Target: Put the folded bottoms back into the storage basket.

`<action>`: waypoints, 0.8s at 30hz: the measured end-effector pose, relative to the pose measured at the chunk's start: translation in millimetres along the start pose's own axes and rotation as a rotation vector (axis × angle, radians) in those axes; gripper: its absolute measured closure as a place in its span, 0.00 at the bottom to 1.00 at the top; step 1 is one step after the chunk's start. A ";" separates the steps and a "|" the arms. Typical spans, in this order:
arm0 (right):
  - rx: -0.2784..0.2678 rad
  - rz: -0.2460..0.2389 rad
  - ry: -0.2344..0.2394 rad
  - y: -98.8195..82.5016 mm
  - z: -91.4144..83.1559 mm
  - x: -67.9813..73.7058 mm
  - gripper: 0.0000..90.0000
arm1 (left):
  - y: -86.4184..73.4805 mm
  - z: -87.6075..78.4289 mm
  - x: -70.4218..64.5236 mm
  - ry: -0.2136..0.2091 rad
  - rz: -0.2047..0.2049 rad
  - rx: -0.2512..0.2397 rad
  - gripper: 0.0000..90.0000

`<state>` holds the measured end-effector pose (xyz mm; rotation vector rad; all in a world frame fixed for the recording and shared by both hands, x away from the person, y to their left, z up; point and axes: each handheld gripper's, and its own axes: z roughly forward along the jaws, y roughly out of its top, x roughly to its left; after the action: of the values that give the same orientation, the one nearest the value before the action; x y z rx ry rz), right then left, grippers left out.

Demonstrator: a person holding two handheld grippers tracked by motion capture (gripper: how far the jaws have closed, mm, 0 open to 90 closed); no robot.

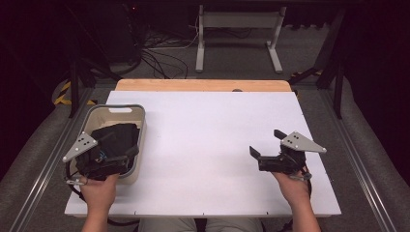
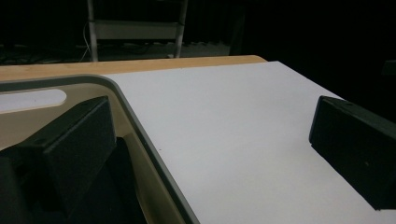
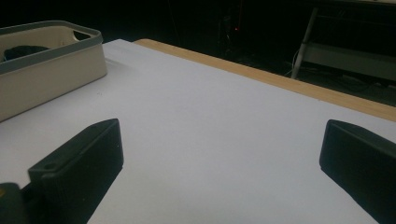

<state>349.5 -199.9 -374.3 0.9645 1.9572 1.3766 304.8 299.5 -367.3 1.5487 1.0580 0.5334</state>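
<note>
High view: cream bin (image 1: 137,112) with grey rim at left of frame, on the white table top (image 1: 208,145). Dark cloth (image 1: 116,135) lies inside the bin, looks like fabric but too dim to be sure. Left gripper (image 1: 123,157) at lower left, over the bin's near end, jaws spread wide, holding nothing. In the left gripper view 1 jaw sits inside the bin (image 2: 140,140), the other out over the table top (image 2: 233,130), so the jaws straddle the bin's wall. Right gripper (image 1: 267,143) at lower right, well apart from the bin, jaws wide apart and empty above bare white surface (image 3: 210,130). Bin (image 3: 51,70) at upper left of right gripper view. No readable writing or labels anywhere.
</note>
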 end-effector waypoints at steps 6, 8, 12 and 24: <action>0.001 0.002 -0.001 -0.4 -0.6 -0.4 0.00 | 0.0 0.3 0.3 -0.004 -0.001 -0.002 0.02; 0.002 0.001 -0.003 -0.6 -0.6 -0.4 0.00 | 0.1 0.3 0.6 -0.005 -0.001 0.000 0.02; 0.002 0.001 0.000 -0.5 -0.3 0.0 0.00 | 0.0 0.2 0.5 -0.006 -0.001 -0.001 0.02; 0.007 0.004 0.003 -0.6 -0.2 -0.2 0.00 | 0.1 0.5 0.8 -0.009 -0.001 0.003 0.02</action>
<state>349.4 -200.3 -374.8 0.9704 1.9648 1.3754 305.6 299.9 -367.5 1.5523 1.0533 0.5243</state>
